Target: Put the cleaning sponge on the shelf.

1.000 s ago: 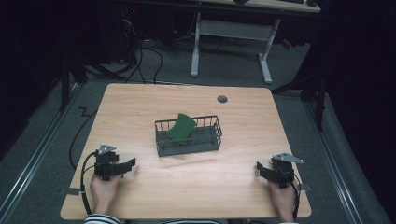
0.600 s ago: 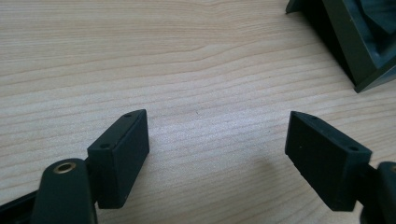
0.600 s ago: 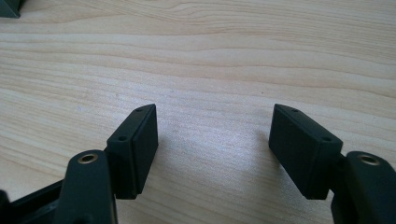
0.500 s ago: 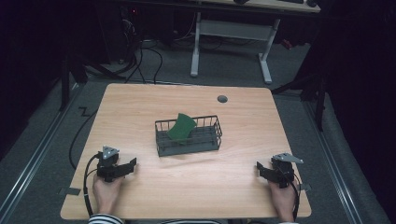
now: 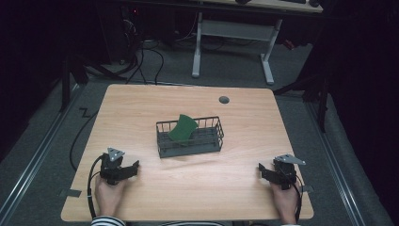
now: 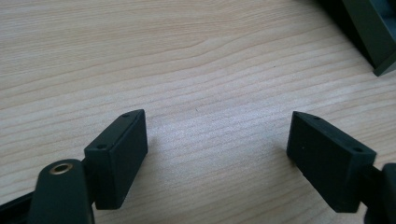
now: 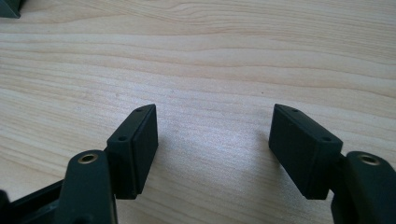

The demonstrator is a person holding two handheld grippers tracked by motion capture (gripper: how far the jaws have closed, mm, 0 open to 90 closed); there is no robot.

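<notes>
Basket: frame centre, stiff wire, light; grip its rim.
Green plate: leaning inside, likely rigid, slippery.
Left gripper: jaws apart, empty, just widened.
Right gripper: jaws apart, empty.

Brightly lit table, dark, perhaps underexposed surroundings, soft close-up focus.

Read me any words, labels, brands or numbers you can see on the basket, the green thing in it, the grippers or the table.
None can be read.
Basket: plain dark wire, no label.
Green piece in the basket: plain, no print.
Left gripper and right gripper: plain black pads, no marking.
Table: bare wood grain, no text.
</notes>
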